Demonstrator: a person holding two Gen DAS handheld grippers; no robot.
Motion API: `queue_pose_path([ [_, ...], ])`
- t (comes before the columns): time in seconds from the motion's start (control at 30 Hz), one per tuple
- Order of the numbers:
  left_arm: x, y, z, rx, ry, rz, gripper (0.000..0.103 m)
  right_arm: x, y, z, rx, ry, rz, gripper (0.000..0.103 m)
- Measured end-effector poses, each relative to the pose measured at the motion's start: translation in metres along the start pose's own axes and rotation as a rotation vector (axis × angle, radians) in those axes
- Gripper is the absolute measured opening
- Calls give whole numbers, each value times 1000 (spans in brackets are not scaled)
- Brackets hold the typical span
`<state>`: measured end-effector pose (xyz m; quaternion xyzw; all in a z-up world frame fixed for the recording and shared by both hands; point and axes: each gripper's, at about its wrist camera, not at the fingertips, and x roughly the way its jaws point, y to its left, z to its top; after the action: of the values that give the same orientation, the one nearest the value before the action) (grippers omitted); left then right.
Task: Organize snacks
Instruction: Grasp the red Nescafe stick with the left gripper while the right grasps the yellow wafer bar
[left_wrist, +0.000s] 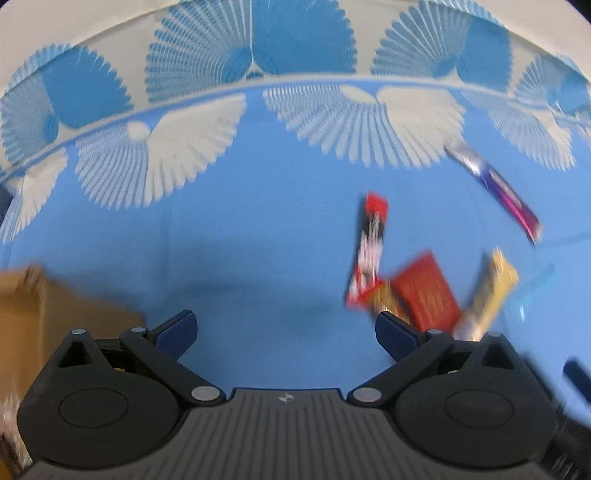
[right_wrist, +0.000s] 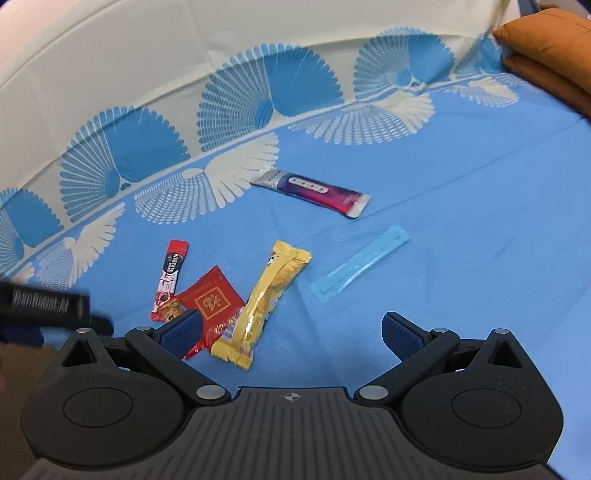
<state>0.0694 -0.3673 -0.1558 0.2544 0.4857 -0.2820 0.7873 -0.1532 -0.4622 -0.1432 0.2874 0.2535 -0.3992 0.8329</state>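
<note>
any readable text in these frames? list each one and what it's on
"NESCAFE": red, white and black coffee stick.
One large gold Chinese character, too stylised to read with confidence: red packet.
Blurred white lettering, unreadable: black object at the left edge.
Print too small to read: purple stick, yellow snack bar.
Left wrist view: all blurred.

A blue cloth (right_wrist: 461, 177) with white fan patterns covers the surface. An orange-brown cushion (right_wrist: 550, 48) rests at its far corner.

Bare cloth (right_wrist: 461, 184) lies free right of the clustered snack packets (right_wrist: 258, 295); brown box (left_wrist: 55, 306) blocks left.
</note>
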Motion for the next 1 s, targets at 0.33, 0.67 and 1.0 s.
queue_pose_path([
  [0.33,93,-21,44,38,132,-70,103,75,18,6,-30,65,18,103],
  [0.67,91,-20,45,25,67,-69,99,83,30,-10,-204,-42,-52,101],
  [1.0,40,-8,19,62,35,-111,16,43,21,-18,-110,-8,-24,25],
])
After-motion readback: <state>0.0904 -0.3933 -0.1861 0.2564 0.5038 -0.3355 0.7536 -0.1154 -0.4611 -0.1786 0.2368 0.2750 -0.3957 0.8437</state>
